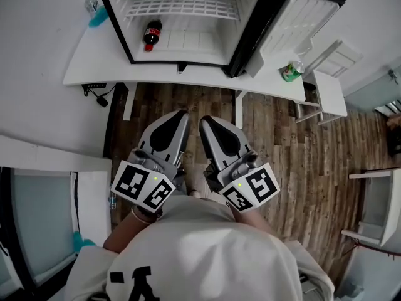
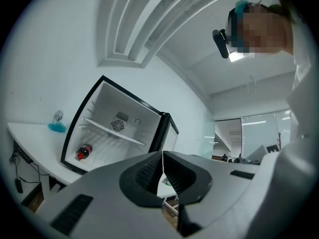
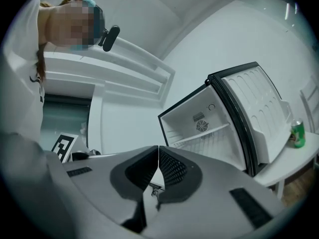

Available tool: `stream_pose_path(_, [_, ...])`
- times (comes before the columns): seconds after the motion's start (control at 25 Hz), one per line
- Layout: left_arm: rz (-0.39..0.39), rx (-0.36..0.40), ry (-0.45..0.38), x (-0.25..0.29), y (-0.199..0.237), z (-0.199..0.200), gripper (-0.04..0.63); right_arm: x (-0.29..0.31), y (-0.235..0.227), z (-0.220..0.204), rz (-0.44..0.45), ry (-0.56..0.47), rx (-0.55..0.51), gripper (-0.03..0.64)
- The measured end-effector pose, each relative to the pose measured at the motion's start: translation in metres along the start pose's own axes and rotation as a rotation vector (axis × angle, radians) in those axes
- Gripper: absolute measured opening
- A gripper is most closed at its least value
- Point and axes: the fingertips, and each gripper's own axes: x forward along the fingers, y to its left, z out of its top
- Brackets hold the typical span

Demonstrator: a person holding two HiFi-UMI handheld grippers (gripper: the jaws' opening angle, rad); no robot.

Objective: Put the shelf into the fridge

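Left hand-held gripper [image 1: 178, 118], right hand-held gripper [image 1: 208, 123]: jaws together, empty, well apart from fridge [image 1: 194, 44]. Shelf [image 1: 182, 5] already seated level inside, above bottle [image 1: 151, 35]. Judged: placement done. Next, at most: push open door [image 1: 301, 17] shut.

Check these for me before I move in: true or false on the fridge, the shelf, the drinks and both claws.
1. The fridge door stands open. True.
2. The left claw is holding the wire shelf. False: it is shut on nothing, and the shelf already sits inside the fridge.
3. A cola bottle is in the fridge, below the shelf. True.
4. The green can is inside the fridge. False: it stands on the white table, to the right of the open door.
5. The right claw is open. False: its jaws are together, with nothing between them.
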Motion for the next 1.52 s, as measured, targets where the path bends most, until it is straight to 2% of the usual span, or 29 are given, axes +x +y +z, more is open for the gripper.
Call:
stream_pose_path(0.4, [0.074,0.038,-0.026,-0.057,-0.046,-0.003,0.009,-0.048,0.044,0.005,0.084,0.001,0.004,0.029])
stream_pose_path(0.68, [0.062,0.057,-0.047,-0.074,-0.057,0.009,0.009,-0.056,0.07,0.01,0.108,0.0,-0.03,0.031])
stream_pose_path(1.0, [0.042,0.042,-0.038,-0.105,-0.064,0.01,0.009,-0.07,0.097,0.003,0.066,0.009,-0.033,0.03])
stream_pose_path(1.52, [0.004,0.022,-0.014,-0.189,-0.086,0.001,0.009,-0.114,0.177,-0.022,0.018,0.024,-0.038,0.031])
